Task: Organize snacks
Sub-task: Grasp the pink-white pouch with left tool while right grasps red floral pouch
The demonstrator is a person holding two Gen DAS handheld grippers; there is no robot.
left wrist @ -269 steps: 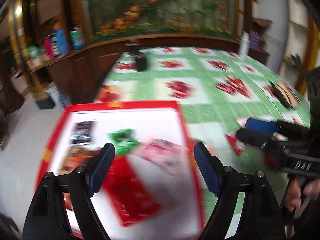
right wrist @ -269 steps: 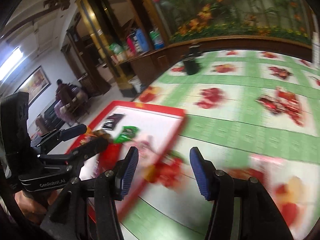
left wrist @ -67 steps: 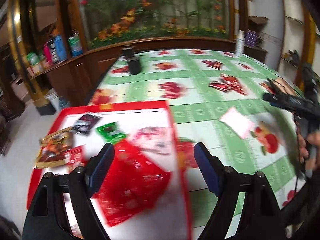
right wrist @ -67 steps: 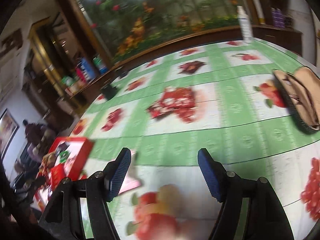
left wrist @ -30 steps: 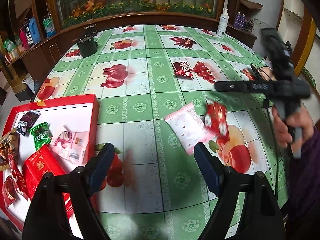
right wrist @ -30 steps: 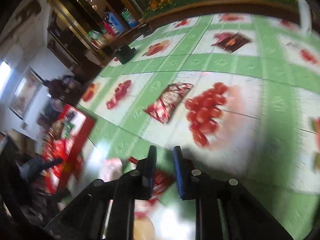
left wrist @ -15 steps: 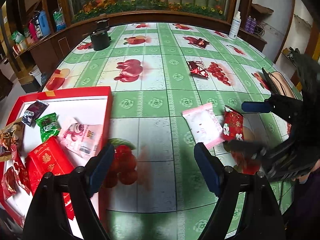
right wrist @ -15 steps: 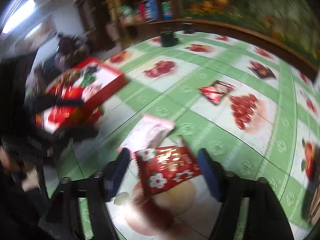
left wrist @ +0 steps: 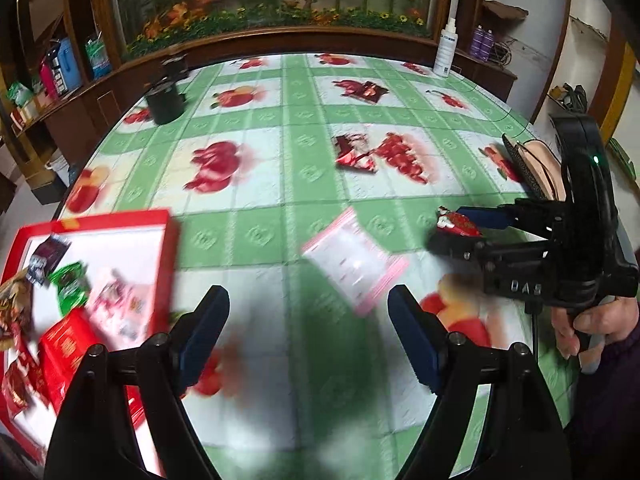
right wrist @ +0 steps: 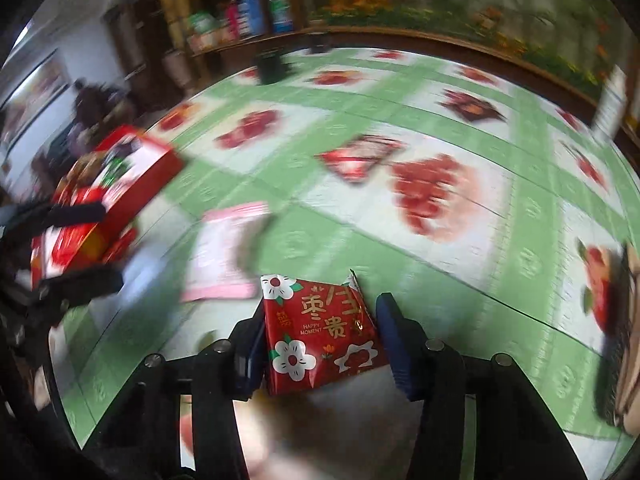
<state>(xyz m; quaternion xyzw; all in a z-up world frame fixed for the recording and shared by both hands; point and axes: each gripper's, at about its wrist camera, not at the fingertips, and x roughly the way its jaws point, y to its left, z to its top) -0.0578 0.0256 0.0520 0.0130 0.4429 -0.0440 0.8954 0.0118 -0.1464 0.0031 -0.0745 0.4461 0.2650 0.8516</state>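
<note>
My right gripper (right wrist: 320, 326) is shut on a red snack packet (right wrist: 320, 332) with white flowers and gold characters, held above the green fruit-print tablecloth. The packet (left wrist: 458, 224) shows between the right gripper's fingers in the left wrist view. My left gripper (left wrist: 308, 332) is open and empty over the table's near edge. A pink packet (left wrist: 354, 258) lies flat between the two grippers, also in the right wrist view (right wrist: 226, 248). The red tray (left wrist: 160, 248) at the left holds several snack packets. Two more red packets (left wrist: 354, 154) (left wrist: 366, 90) lie farther back.
A black cup (left wrist: 164, 100) stands at the far left of the table. A white spray bottle (left wrist: 446, 52) stands at the far right edge. A tan and black bag (left wrist: 534, 168) lies at the right. Shelves and a wooden ledge surround the table.
My right gripper has closed on the red flowered packet and lifted it off the table. My left gripper has shifted right, with the tray sliding toward the left edge of view.
</note>
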